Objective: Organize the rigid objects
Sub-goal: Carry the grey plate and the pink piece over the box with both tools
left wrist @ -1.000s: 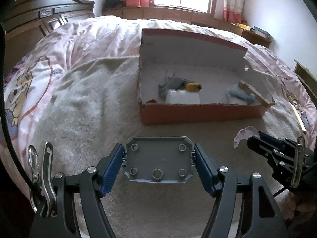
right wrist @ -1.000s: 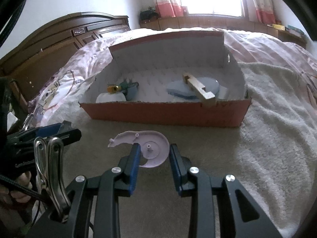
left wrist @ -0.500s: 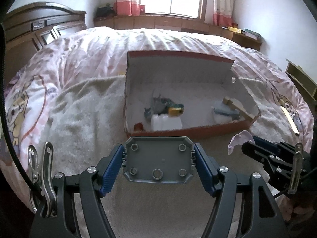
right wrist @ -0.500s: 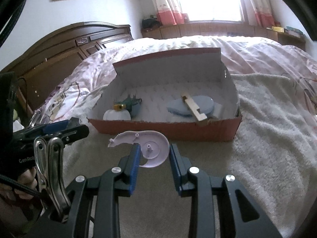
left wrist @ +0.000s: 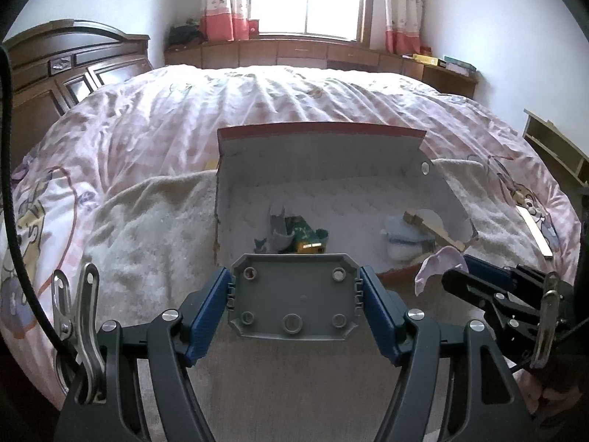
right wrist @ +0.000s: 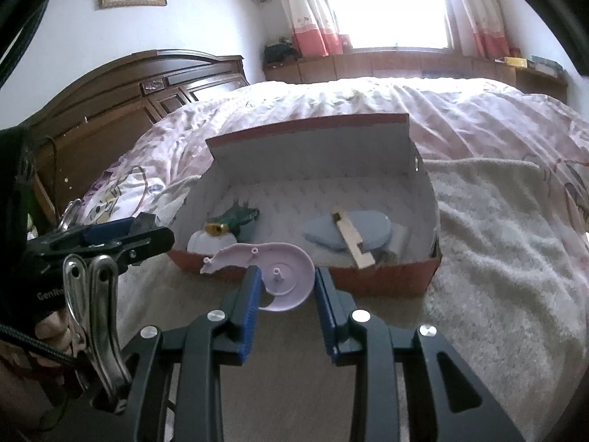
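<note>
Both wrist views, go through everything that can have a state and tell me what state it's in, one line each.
left gripper: shut on the grey plate.
grey plate: held clear of the bed, studded side to the camera.
right gripper: shut on the lilac spiral piece.
lilac spiral piece: held in front of the box.
box: open, lid up, several items inside.
wooden stick: inside the box, lying across a pale blue piece.
</note>
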`<action>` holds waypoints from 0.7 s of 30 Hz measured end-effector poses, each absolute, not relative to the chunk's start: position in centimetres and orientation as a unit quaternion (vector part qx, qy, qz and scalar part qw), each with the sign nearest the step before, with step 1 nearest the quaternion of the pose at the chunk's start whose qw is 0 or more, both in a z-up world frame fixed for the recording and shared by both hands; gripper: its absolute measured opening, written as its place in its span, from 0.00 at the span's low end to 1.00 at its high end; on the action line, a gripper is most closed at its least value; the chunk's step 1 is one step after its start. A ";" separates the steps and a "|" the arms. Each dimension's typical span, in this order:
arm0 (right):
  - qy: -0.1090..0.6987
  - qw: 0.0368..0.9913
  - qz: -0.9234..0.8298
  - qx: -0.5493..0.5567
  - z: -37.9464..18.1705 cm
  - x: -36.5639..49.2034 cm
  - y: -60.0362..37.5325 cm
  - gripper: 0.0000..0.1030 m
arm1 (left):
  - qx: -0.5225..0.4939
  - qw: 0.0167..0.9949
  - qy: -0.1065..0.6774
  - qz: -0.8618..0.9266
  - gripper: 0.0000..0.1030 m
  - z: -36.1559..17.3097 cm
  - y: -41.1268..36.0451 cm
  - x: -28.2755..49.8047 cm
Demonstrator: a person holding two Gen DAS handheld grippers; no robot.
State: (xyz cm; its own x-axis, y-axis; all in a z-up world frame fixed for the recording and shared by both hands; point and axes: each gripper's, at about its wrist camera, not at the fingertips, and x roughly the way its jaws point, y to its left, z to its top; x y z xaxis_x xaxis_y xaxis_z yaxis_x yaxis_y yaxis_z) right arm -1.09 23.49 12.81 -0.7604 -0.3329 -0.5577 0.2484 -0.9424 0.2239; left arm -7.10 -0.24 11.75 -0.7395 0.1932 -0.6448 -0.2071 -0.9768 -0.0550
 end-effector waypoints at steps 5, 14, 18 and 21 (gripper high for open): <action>-0.068 0.154 -0.938 0.303 13.1 -2.1 23.9 0.30 | -0.339 0.106 0.009 0.935 0.69 11.9 0.0 -8.0; -0.076 0.141 -0.940 0.300 13.1 -4.6 25.1 0.30 | -0.334 0.108 0.010 0.936 0.69 11.7 1.0 -10.7; -0.080 0.136 -0.940 0.302 12.9 -5.7 25.5 0.30 | -0.333 0.112 0.014 0.936 0.69 11.5 1.6 -11.9; -0.080 0.134 -0.940 0.303 12.8 -6.5 25.5 0.30 | -0.334 0.115 0.011 0.935 0.69 11.3 1.8 -12.6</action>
State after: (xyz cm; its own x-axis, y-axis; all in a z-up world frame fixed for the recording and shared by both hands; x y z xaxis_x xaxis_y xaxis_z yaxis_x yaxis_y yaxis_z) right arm -6.54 25.55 12.82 -0.7798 -0.3010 -0.5489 0.2034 -0.9511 0.2326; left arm -12.63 1.77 11.28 -0.7501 0.2072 -0.6280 -0.2224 -0.9734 -0.0555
